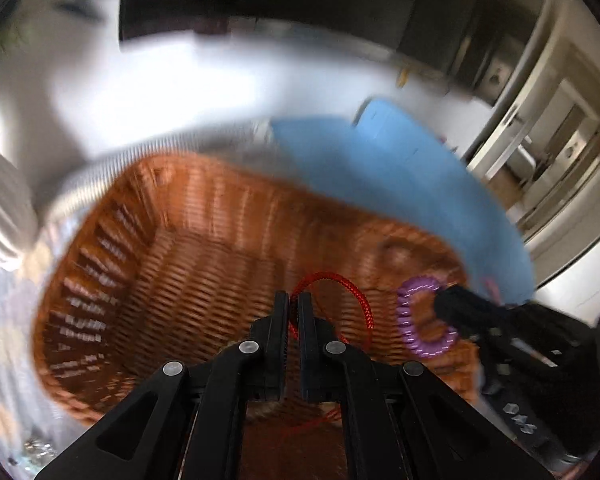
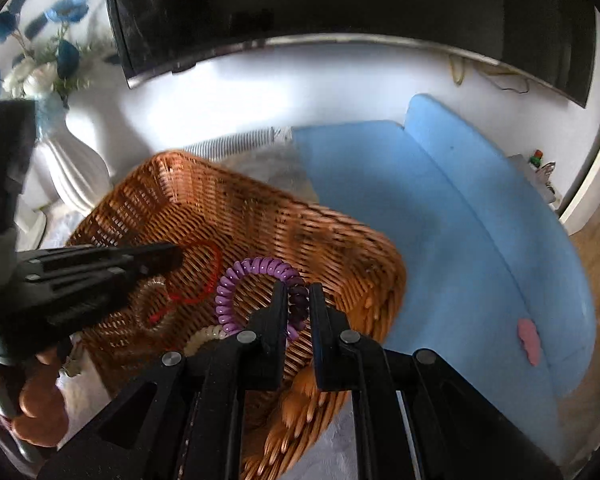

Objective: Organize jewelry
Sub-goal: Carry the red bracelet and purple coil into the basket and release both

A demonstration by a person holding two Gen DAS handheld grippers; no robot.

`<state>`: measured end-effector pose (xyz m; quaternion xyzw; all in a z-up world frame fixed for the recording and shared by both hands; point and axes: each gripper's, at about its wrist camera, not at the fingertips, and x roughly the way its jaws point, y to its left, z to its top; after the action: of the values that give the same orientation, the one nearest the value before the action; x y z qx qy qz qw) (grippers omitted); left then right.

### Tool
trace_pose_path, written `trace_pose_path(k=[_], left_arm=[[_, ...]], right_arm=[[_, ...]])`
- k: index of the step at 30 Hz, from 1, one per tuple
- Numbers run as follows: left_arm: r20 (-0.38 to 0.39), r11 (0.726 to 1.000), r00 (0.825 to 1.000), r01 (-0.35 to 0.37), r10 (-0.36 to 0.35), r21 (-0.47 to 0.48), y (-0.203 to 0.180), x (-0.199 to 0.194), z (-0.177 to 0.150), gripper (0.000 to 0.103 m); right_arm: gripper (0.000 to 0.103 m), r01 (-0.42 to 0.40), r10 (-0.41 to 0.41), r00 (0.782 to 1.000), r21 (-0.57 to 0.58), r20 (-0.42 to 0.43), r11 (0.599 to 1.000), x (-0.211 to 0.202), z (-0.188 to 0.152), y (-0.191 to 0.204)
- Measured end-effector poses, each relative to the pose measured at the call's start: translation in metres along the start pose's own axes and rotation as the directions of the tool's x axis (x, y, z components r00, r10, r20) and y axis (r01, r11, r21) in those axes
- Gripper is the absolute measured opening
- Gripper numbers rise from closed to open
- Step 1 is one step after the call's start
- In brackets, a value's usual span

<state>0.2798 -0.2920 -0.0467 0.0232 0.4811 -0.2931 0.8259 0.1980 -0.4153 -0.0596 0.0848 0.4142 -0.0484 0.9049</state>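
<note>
Left wrist view: left gripper (image 1: 294,312) jaws pinched on red cord bracelet (image 1: 354,300); right gripper (image 2: 299,306) jaws clamped on purple coil band (image 2: 256,270); both held over wicker basket (image 2: 340,240); drop-off step judged; release needed next; blue mat (image 2: 440,208) beyond.
</note>
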Motion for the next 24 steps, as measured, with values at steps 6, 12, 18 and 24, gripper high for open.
trace_pose_path(k=[6,12,18,24], left_arm=[[-0.023,0.999,1.0,-0.017,0.018,0.051,-0.004,0.012,-0.005,0.005],[-0.02,0.997,1.0,0.013,-0.012,0.075,-0.007,-0.009,-0.016,0.023],[0.05,0.998,0.999,0.006,-0.01,0.07,0.001,-0.065,-0.04,0.027],[0.154,0.999,0.988,-0.015,0.008,0.048,0.03,-0.156,-0.092,0.031]], right_arm=[[0.011,-0.007,0.006,0.999,-0.019,-0.039,1.0,0.013,-0.001,0.008],[0.013,-0.025,0.027,0.999,0.045,-0.035,0.999,-0.002,-0.005,0.003],[0.014,-0.058,0.056,0.998,0.041,0.038,0.998,-0.05,-0.012,0.019],[0.025,-0.117,0.121,0.986,-0.038,0.114,0.992,-0.102,-0.032,0.069]])
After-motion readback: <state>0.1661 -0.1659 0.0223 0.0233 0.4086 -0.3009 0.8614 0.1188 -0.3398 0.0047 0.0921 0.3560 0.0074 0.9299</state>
